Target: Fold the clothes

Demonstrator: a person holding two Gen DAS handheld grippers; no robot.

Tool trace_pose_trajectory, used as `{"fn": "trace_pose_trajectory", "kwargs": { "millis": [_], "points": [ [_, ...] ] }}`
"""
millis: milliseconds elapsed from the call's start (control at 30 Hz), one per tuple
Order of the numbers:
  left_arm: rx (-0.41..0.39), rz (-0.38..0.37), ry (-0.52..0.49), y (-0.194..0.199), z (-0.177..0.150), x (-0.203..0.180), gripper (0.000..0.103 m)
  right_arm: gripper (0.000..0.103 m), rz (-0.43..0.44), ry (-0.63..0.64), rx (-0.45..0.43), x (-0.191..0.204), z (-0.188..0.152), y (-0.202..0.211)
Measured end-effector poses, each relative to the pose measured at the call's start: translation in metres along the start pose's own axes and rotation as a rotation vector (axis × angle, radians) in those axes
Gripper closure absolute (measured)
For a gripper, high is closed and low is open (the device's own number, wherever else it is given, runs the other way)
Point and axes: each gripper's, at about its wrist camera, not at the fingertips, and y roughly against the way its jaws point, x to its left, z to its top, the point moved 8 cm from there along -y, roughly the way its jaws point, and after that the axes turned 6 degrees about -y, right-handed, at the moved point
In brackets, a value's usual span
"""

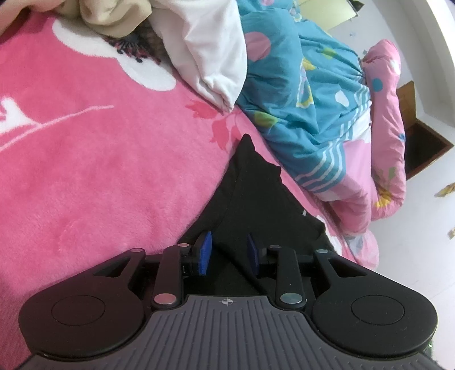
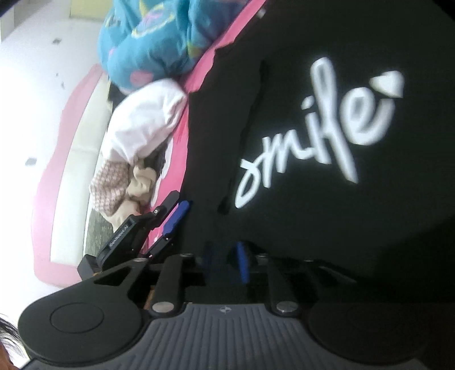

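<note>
Left claw (image 1: 229, 252): blue pads (image 1: 205, 249) stand apart, with black fabric of the black shirt (image 1: 250, 199) running between them. Pads not visibly pressing on the cloth, so I read it as released, shirt sitting in the gap. The claw points down at the bed.

Right claw (image 2: 224, 263): picture is blurred. One blue pad (image 2: 242, 261) shows clearly, the other is a faint smear to its left. There's a gap between them, nothing seen clamped, so released. Black cloth lies right under and in front of the fingers.

The shirt is spread on the pink blanket (image 1: 99, 159) that covers the bed. In the left wrist view a pointed corner of it sticks up toward the quilt. In the right wrist view the shirt (image 2: 327, 142) fills most of the picture, white "smile" print (image 2: 321, 133) facing up, a crease running along its left part.

In the right wrist view my left claw (image 2: 170, 224) sits at the shirt's left edge, over the pink blanket (image 2: 176, 159).

Other stuff on the bed: blue patterned quilt (image 1: 307, 94) bunched beside the shirt, white cloth (image 1: 210, 51) next to it, beige cloth (image 1: 113, 17) at the far end. White floor (image 1: 421, 256) past the bed edge.
</note>
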Motion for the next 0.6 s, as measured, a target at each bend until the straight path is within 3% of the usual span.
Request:
{"fn": "trace_pose_trajectory", "kwargs": {
  "millis": [167, 400, 600],
  "points": [
    [-0.032, 0.048, -0.07, 0.008, 0.0, -0.009, 0.065, 0.075, -0.013, 0.0, -0.074, -0.002, -0.014, 0.041],
    [-0.123, 0.176, -0.233, 0.024, 0.003, -0.024, 0.037, 0.071, -0.066, 0.034, -0.181, -0.006, -0.031, 0.093],
    [-0.167, 0.184, -0.274, 0.033, 0.008, -0.035, 0.035, 0.068, -0.116, 0.077, -0.304, -0.016, -0.041, 0.15]
  ]
}}
